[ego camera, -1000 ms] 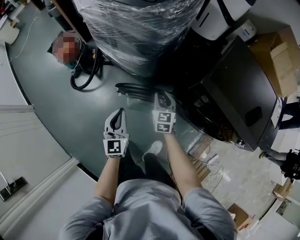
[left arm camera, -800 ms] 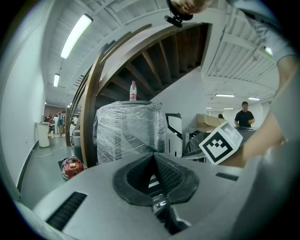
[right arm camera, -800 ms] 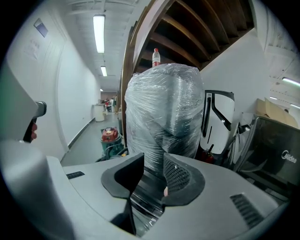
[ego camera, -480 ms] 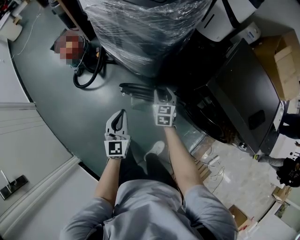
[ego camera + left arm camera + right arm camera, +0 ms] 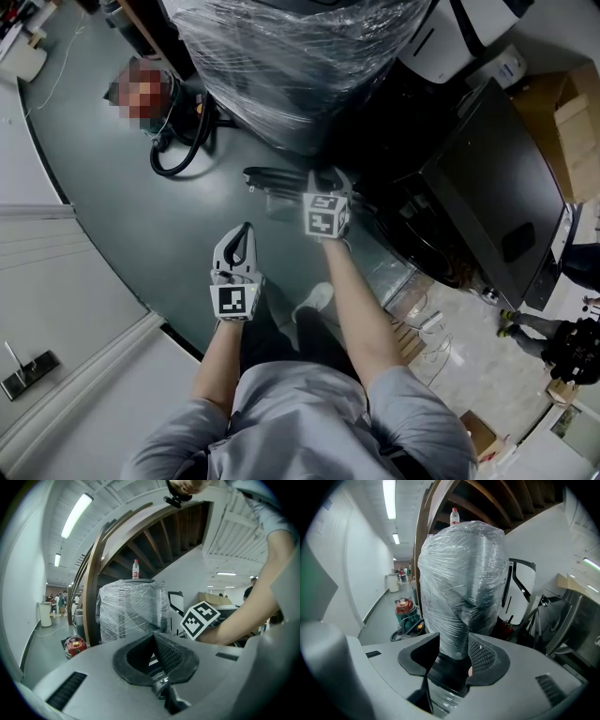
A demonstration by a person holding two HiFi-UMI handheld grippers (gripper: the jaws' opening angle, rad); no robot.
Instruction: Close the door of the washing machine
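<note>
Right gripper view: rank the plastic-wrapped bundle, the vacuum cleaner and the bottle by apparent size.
1. plastic-wrapped bundle
2. vacuum cleaner, though it stands farther from the camera
3. bottle, on top of the bundle

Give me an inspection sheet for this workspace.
Surface: grey floor.
Job's things: washing machine door open, its rim between the right jaws.
Clutter: plastic-wrapped stack; vacuum cleaner; cardboard boxes.
Grippers: left gripper jaws together, empty; right gripper jaws apart, have just been opening, not clamping the rim.
Cables: vacuum hose looped on the floor; loose wires at right.
Surroundings: stairs overhead; corridor beyond.
</note>
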